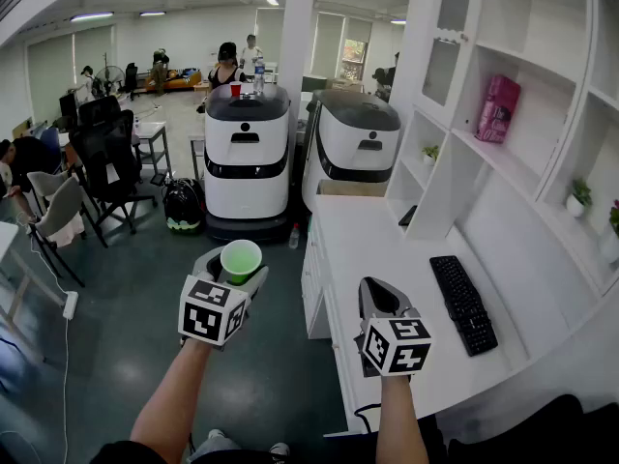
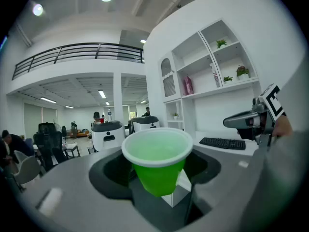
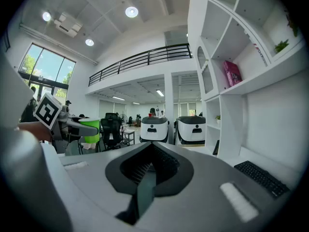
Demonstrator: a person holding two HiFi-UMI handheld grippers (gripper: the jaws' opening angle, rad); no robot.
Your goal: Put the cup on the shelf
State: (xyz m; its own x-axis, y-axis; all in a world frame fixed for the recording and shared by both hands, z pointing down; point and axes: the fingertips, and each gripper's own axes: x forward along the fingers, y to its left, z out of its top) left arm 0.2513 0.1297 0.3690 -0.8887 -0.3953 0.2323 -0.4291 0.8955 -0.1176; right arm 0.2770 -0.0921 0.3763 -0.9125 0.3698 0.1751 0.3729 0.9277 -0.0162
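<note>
A green plastic cup (image 1: 240,259) with a white rim stands upright between the jaws of my left gripper (image 1: 232,280), which is shut on it and held in the air over the floor, left of the white desk (image 1: 406,356). The left gripper view shows the same cup (image 2: 158,163) close up, empty inside. My right gripper (image 1: 379,303) hovers over the desk's front part with its jaws shut and nothing between them. The white shelf unit (image 1: 503,153) rises at the right, beyond the desk. In the right gripper view the cup (image 3: 90,132) appears at the left.
A black keyboard (image 1: 462,303) lies on the desk. The shelves hold a pink package (image 1: 498,109) and small potted plants (image 1: 578,196). Two white-and-black robot carts (image 1: 248,158) stand ahead. Office chairs (image 1: 102,153) and people are at the left and far back.
</note>
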